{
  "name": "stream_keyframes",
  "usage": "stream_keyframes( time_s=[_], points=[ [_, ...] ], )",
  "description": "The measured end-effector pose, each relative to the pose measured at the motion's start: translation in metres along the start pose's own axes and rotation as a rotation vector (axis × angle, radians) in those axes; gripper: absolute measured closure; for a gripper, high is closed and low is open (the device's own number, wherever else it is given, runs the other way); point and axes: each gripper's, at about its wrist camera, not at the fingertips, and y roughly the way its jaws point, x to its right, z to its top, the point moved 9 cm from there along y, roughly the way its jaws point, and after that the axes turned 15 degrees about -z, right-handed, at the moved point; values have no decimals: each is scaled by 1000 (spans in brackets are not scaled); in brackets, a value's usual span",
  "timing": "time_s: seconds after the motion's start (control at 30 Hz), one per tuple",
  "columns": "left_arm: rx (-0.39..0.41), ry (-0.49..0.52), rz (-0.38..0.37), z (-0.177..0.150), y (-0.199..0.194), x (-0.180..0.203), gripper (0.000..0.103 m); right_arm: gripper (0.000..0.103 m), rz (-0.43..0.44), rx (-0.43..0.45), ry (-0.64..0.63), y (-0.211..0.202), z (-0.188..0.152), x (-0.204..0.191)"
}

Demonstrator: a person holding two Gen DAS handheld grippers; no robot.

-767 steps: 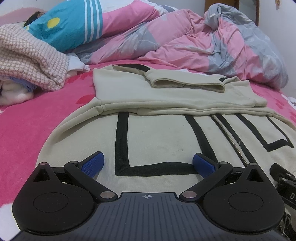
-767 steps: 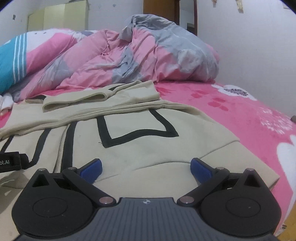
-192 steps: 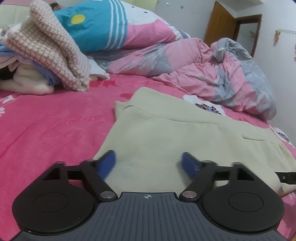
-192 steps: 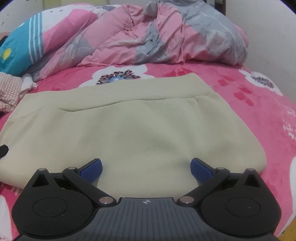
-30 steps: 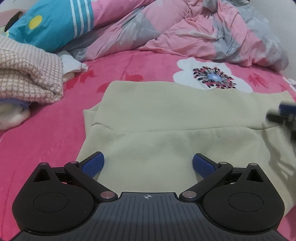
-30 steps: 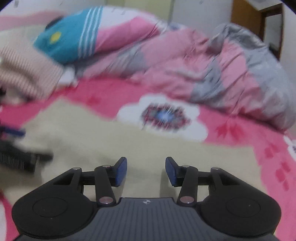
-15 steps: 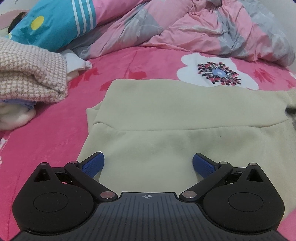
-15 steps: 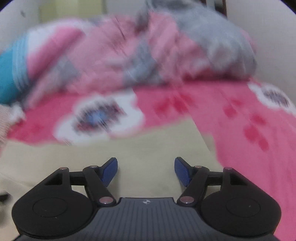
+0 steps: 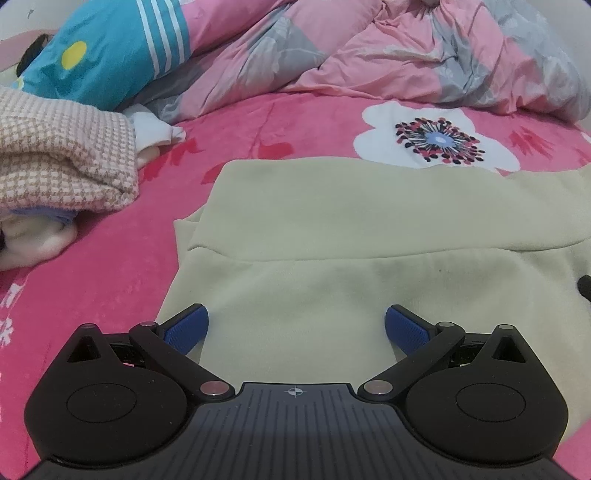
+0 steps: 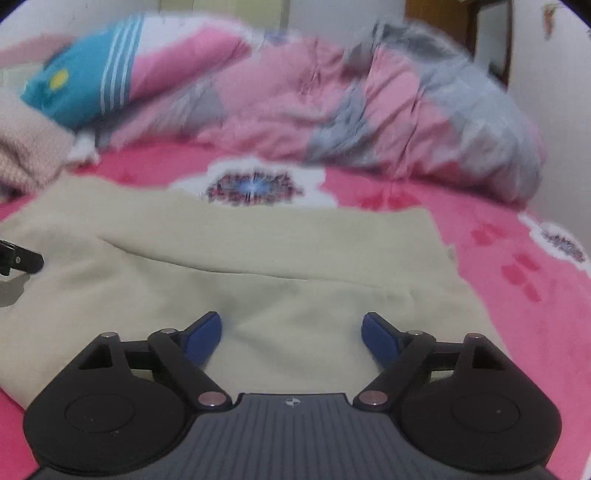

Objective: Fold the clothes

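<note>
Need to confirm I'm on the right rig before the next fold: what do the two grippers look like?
Both look alike. The left gripper and right gripper each have a dark grey ribbed body with a small crosshair mark, two rounded black housings, black linkage arms with silver pivot pins, and textured blue finger pads. No cables, sleeves or hands show.

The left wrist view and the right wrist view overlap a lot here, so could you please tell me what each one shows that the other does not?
Only the left wrist view shows the left gripper open, close up, plus the sharply seen checked knit pile.

Only the right wrist view shows the right gripper, its jaws opening with nothing between them, the garment's right edge, and a wooden door.

Both show the folded beige garment, the pink flowered bedsheet and the rumpled quilt.
</note>
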Motion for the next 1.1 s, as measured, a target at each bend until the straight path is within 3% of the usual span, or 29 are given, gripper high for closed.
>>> stream_keyframes(
  time_s=[0.17,0.43,0.6,0.8,0.93,1.1],
  points=[
    [-5,11,29,0,-1,3,0,4,-20,7,27,3,1,2],
    [-5,10,52,0,-2,4,0,1,-11,9,47,3,-4,2],
    [-5,15,55,0,-3,5,0,0,-55,-64,56,-5,11,-1],
    [6,9,60,-1,-3,5,0,0,35,45,142,-23,48,-33],
    [21,-17,33,-4,-3,2,0,0,19,-24,92,18,24,-63],
    [50,-42,-4,-6,-9,0,0,0,11,-11,84,15,21,-64]
  ],
)
